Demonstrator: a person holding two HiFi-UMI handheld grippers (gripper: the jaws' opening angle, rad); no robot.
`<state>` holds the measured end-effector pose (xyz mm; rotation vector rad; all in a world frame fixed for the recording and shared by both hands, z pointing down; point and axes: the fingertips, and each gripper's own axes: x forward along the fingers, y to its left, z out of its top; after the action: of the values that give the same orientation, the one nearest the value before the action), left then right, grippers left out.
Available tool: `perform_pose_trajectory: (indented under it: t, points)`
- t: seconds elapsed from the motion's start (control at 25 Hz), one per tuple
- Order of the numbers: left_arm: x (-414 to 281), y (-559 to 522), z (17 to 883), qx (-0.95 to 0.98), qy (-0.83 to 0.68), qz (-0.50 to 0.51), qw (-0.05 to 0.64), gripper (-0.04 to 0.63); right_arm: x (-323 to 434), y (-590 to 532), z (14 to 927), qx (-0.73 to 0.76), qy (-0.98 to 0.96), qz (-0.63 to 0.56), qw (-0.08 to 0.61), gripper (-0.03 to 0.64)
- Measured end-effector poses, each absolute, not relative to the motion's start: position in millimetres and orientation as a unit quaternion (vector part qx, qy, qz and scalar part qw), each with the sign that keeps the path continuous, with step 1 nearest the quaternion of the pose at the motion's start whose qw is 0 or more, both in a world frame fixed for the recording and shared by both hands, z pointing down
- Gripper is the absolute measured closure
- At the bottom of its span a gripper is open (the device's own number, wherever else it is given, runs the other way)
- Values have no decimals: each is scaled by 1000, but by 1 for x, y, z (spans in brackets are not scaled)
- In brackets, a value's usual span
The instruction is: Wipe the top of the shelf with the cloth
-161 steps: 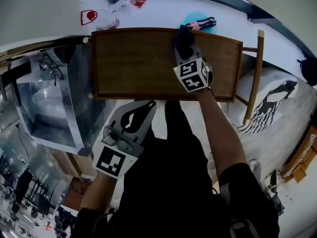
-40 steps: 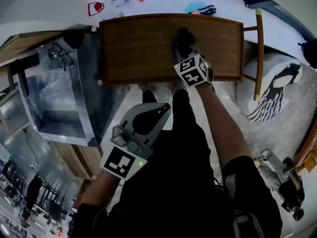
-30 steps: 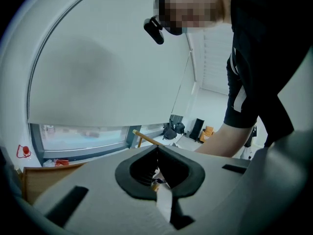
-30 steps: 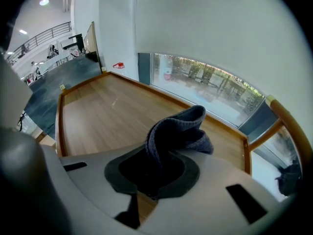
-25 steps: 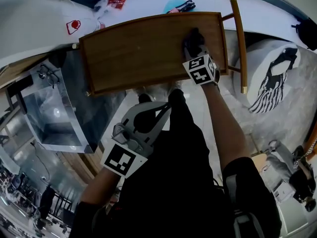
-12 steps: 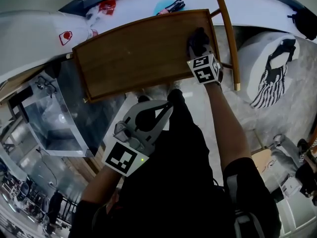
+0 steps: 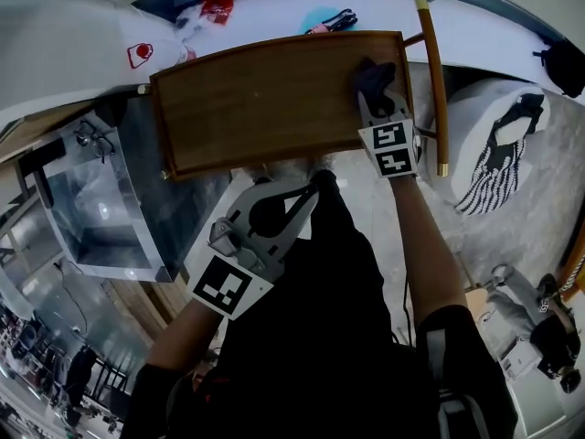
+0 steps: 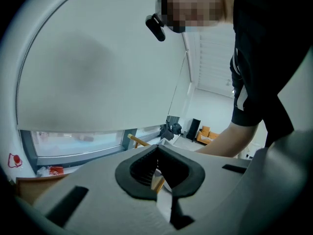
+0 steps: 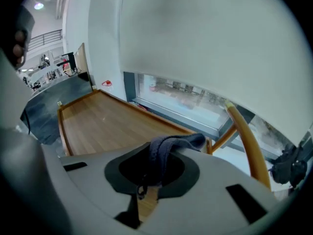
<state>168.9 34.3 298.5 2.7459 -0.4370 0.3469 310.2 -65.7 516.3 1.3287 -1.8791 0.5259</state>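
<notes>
The wooden shelf top (image 7: 265, 108) has a raised rim and fills the upper middle of the head view. My right gripper (image 7: 371, 88) rests at its right end, shut on a dark blue-grey cloth (image 7: 369, 73) that lies bunched on the wood. In the right gripper view the cloth (image 9: 166, 148) hangs pinched in the right gripper (image 9: 164, 153), with the shelf top (image 9: 105, 119) stretching off to the left. My left gripper (image 7: 309, 190) hovers in front of the shelf, close to my body, shut and holding nothing. The left gripper (image 8: 157, 155) points up and away from the shelf.
A wooden bar (image 7: 430, 80) runs along the shelf's right end. To the left stands a metal box (image 7: 101, 218) with eyeglasses (image 7: 91, 137) on it. Behind the shelf a white sill (image 7: 274, 3) holds a red packet (image 7: 218, 9) and a teal object (image 7: 322, 18). A white, black-patterned cushion (image 7: 498, 158) lies on the right.
My right gripper has slid the cloth from the middle of the shelf top to its right end. The left gripper has stayed by my body.
</notes>
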Motion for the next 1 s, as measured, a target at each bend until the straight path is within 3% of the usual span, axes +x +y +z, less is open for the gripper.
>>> perform_pose_trajectory:
  t: [0.48,1.0]
  points:
    - [28,27,282,944,-268,106,164,575,79,-72,439,372,-851,134,345,578]
    - [-95,39,292,913,-352,82,189,575,-121,-23,486,207,-892,115,386,578]
